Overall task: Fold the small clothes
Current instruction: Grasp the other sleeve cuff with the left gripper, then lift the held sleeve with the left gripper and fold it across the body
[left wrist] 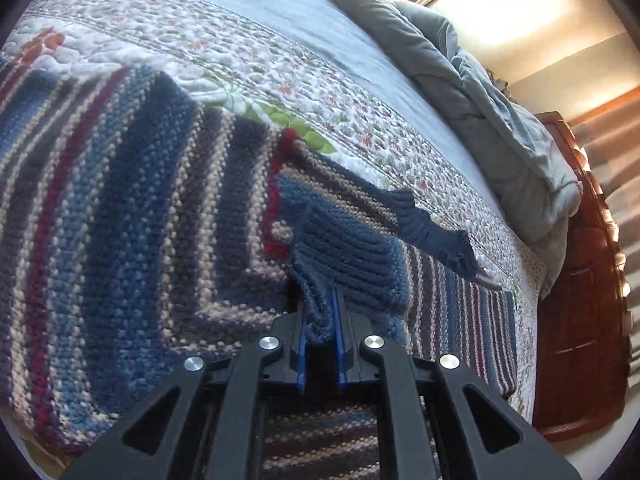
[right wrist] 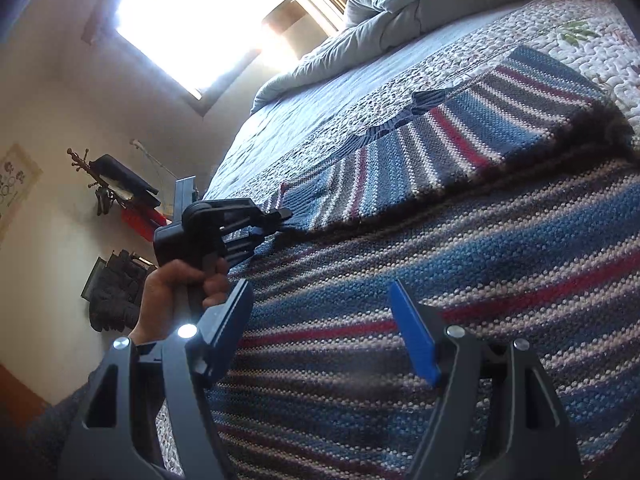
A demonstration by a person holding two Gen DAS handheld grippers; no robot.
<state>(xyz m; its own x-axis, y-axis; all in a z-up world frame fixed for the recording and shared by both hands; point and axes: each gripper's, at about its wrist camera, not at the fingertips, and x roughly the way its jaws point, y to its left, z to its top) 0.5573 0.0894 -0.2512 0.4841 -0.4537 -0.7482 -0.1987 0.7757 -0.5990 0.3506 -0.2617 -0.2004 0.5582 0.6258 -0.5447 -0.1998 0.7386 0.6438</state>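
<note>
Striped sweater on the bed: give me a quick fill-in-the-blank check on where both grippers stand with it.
1. The left gripper is shut on the sweater's ribbed ____.
2. The right gripper hovers ____ over the striped sweater, holding nothing.
3. The sweater lies on a floral ____.
4. A grey ____ is bunched at the bed's far end.

Missing words: cuff; open; quilt; comforter
</note>
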